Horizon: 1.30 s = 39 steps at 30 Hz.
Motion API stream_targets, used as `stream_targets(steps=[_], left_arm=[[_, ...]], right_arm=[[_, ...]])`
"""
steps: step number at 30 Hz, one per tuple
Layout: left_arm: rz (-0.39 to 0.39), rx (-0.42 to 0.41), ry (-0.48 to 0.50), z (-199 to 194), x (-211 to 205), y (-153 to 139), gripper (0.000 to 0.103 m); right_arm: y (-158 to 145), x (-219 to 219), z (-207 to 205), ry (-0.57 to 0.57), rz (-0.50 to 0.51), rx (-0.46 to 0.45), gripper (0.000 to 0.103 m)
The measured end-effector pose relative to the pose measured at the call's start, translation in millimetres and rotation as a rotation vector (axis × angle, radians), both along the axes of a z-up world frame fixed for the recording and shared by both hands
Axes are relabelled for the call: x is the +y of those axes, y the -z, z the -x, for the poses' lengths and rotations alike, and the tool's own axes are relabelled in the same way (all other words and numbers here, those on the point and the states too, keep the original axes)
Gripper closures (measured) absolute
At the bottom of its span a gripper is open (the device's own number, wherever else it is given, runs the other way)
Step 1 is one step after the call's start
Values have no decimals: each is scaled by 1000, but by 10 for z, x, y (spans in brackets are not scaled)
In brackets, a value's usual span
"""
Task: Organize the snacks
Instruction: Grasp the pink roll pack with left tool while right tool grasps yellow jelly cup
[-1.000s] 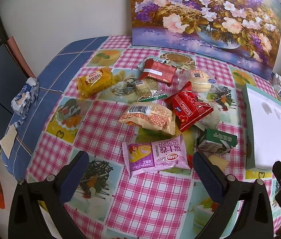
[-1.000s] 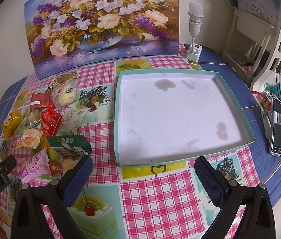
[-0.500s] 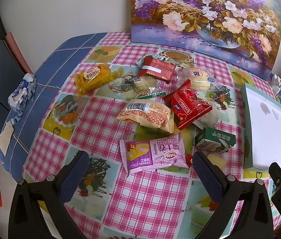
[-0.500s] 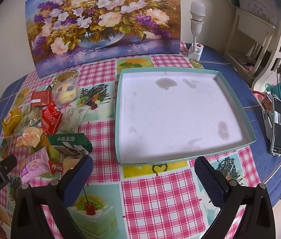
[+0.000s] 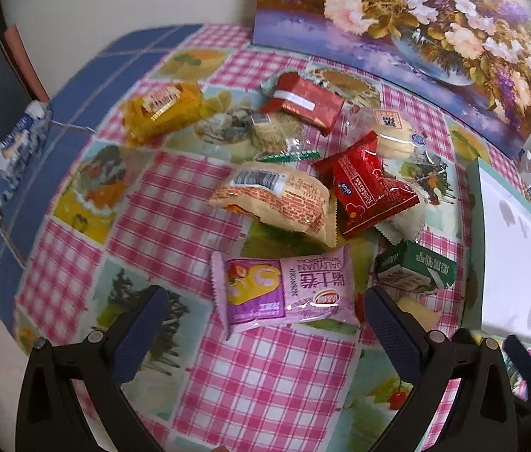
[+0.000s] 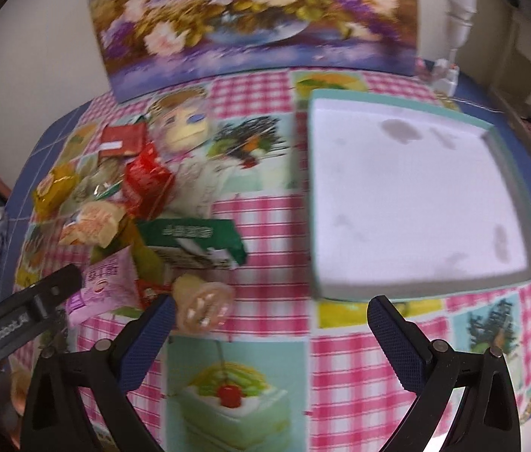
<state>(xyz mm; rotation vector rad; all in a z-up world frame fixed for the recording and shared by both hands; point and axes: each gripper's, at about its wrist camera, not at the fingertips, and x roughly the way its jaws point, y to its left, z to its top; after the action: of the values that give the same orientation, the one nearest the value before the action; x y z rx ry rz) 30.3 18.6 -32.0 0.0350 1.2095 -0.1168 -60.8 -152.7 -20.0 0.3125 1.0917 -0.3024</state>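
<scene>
Beside snack pile (image 5: pixel 303 196), white tray (image 6: pixel 412 203) holds nothing.

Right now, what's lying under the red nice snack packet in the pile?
The red packet overlaps the tan brick-print packet on one edge and a pale serrated wrapper on the other. How far that wrapper extends underneath, and anything else beneath, is hidden.

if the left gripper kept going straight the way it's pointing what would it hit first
Most likely the pink and purple plastic snack packet, lying just ahead between the open fingers of the left gripper. Depth is uncertain through the fisheye, so it might reach the checked tablecloth first.
</scene>
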Motion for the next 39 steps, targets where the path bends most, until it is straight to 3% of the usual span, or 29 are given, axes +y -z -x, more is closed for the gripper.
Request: stream_targets(steps=[10, 24, 32, 36, 39], left_arm=[[12, 105, 9, -234, -82, 359, 0], [-15, 133, 8, -304, -117, 587, 1], [-5, 137, 7, -338, -56, 609, 9], [-5, 137, 7, -332, -70, 585, 10], [-8, 137, 9, -323, -86, 577, 12]], right_arm=[[181, 193, -253, -88, -27, 32, 3], [423, 307, -385, -124, -58, 90, 15], [464, 276, -381, -104, -72, 101, 30], [443, 228, -356, -95, -75, 97, 50], [438, 205, -347, -84, -80, 99, 53]])
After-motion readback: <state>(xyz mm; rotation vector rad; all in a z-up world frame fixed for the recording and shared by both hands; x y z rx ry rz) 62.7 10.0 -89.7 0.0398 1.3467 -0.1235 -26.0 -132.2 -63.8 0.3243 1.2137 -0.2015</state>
